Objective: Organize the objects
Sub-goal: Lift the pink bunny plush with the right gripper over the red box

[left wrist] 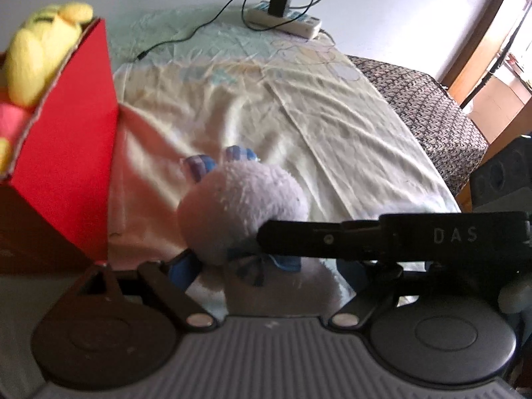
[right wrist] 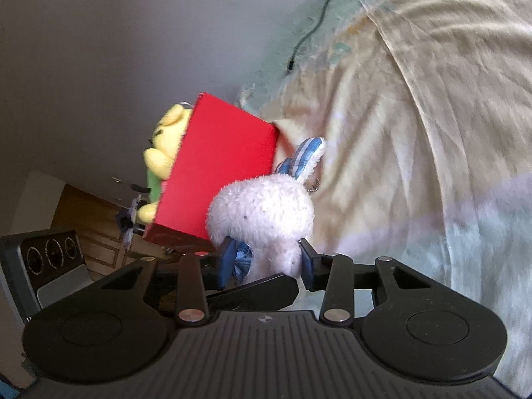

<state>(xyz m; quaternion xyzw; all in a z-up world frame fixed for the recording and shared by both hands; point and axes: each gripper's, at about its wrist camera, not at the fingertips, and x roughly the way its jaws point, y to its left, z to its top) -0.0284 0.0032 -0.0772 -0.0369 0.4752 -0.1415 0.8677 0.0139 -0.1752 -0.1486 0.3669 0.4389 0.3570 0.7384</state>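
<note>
Holding the plush rabbit (right wrist: 262, 209) is the right tool (right wrist: 266, 262), its blue pads pressed into the toy's body just below the head at the checked bow, so it is gripping the rabbit. The left tool (left wrist: 269, 266) sits around the same toy from the other side; one blue pad shows by the bow, but its far pad is hidden, so I cannot tell whether it presses or stands clear. The rabbit hangs just beside the red box (right wrist: 219, 166), ears towards it, above the rumpled bedsheet (left wrist: 299, 106). A yellow plush (left wrist: 36, 50) already fills much of the box. To finish well, I would keep one firm grip, lift above the rim, and lower into the free corner. A power strip (left wrist: 286, 21) lies beyond.
</note>
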